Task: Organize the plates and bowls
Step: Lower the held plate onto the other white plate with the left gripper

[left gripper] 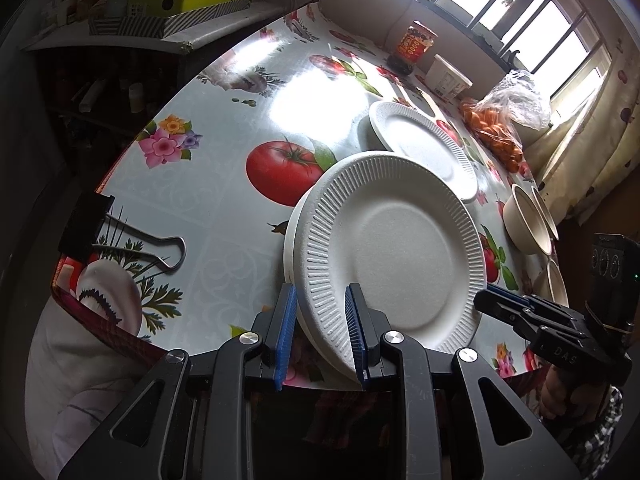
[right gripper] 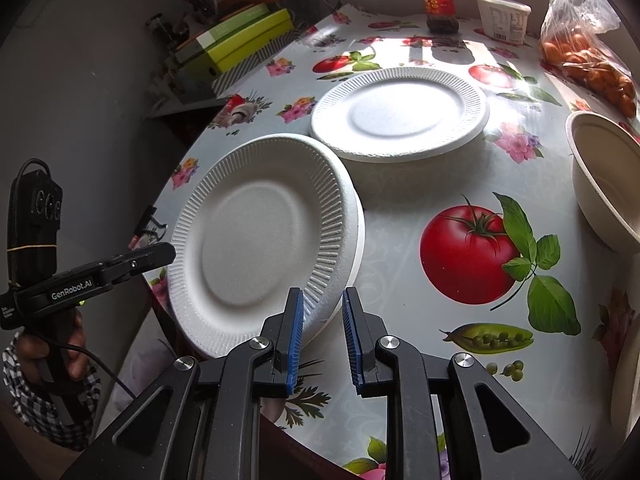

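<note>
Two stacks of white foam plates are seen on the table: a near stack of at least two plates, its top plate tilted, and a far stack lying flat, the number in it not being countable. The two stacks overlap or touch at one edge. Three beige bowls are counted in the left wrist view along the table's right side, two close together and one nearer; only one bowl is shown whole in the right wrist view. One jar, one white tub and one bag of orange fruit are set at the far edge by the window. One binder clip is fixed at the left table edge. The near stack is placed at the near table edge and overhangs it slightly. Open cloth is left between the plates and the bowls, and to the left of the plates. The left gripper is pointed steeply down and is closed on the rim of the tilted top plate, one pad above and one below. The right gripper is likewise angled down, its narrow jaws closed on the opposite rim of the near stack. Each gripper is held by a hand in a checked sleeve.
</note>
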